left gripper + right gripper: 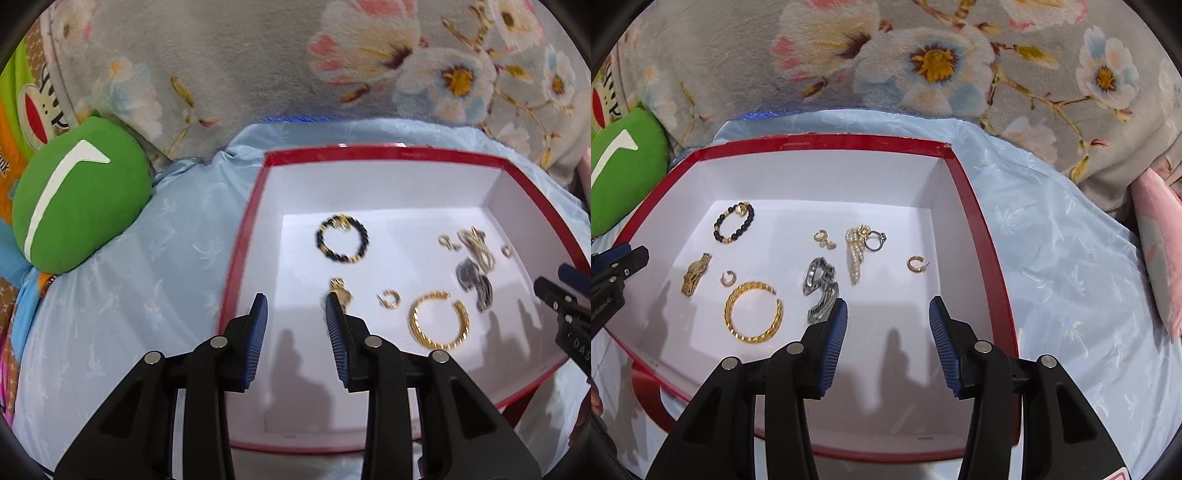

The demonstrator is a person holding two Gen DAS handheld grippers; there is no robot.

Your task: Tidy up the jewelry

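Inside the red box, both tools, left and right, hover released, jewelry just beyond them.

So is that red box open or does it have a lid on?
Open. The red box has no lid on: its white inside shows, with the gold bangle and beaded bracelet lying loose.

Jewelry pieces inside box, on cloth.
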